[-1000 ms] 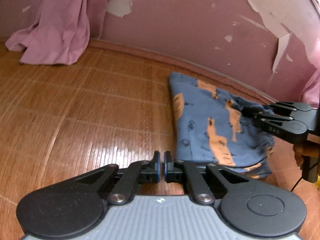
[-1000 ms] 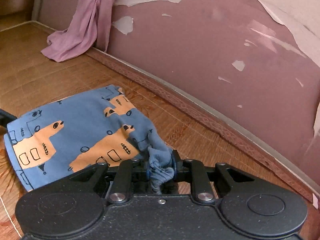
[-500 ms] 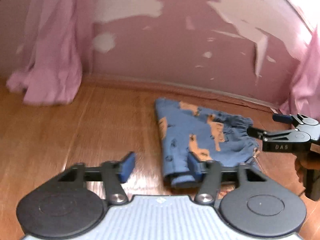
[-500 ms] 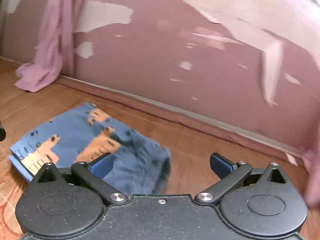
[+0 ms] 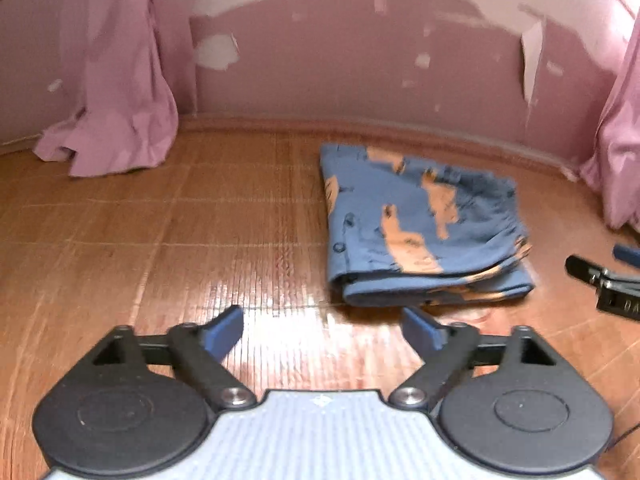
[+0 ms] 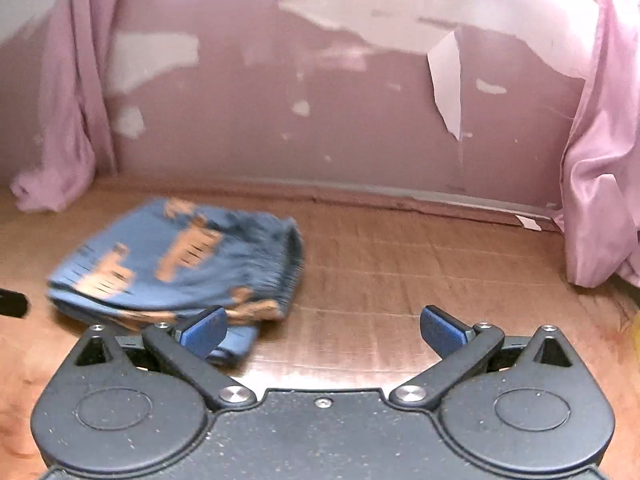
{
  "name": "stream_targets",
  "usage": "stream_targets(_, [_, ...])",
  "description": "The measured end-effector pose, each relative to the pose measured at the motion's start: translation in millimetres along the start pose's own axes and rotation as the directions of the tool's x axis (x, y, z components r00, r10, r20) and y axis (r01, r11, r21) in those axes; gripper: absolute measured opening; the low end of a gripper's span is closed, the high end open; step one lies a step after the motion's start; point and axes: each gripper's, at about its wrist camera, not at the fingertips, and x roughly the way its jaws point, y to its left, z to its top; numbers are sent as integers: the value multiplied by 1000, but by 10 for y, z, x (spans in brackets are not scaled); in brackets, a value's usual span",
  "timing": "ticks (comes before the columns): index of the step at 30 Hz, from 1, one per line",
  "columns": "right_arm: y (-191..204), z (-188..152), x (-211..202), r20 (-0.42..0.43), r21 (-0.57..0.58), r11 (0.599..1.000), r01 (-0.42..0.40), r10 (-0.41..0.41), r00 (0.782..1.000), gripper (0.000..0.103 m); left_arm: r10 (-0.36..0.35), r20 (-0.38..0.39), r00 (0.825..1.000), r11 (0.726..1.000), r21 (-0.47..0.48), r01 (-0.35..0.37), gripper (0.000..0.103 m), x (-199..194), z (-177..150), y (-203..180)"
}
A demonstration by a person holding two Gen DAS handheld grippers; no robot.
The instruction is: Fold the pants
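Left wrist view: left gripper (image 5: 322, 330) jaws spread wide, holding nothing, over bare wooden floor (image 5: 160, 240) — one pair of folded blue pants (image 5: 416, 228) lies flat ahead and to the right, clear of the fingers; two pink curtains, one far left (image 5: 116, 100), one at the right edge (image 5: 620, 152), peeling pink wall (image 5: 360, 60) behind, right gripper tip (image 5: 600, 276) poking in at right. Right wrist view: right gripper (image 6: 320, 330) also wide open and empty — pants (image 6: 176, 264) sit ahead-left, its left finger (image 6: 204, 330) overlapping their near corner in frame, contact unclear; same two curtains (image 6: 68, 120) (image 6: 600, 180), nothing between the fingers but floor.
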Motion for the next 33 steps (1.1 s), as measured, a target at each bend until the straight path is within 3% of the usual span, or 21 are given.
stream_targets(3, [99,2,-279,36,23,999,-30,30,999,102,30,60,998,999,-13,-29,102,-309,-51,-99])
stream_targets(9, [246,24,-889,129,30,995,-98,93,987,102,38,162,986,999,0,-39,103,-845,-130,-351])
stream_targets(16, [187,-149,-1394,178,3,997,-78,76,981,102,51,207,977,998,-44,-43,103,-1172,-263,-510])
stream_targets(22, [74,-299,-1547,135,76,994,-80,70,988,102,64,201,978,997,19,-70,103,-1276,-401,-604])
stream_targets(26, [41,-362,-1528,127,148,979,-142,123,984,102,76,214,974,995,42,-87,103,-1334,-482,-603])
stream_targets(33, [127,-443,-1465,127,136,977,-167,150,981,102,117,245,962,990,49,-133,103,-1246,-563,-499])
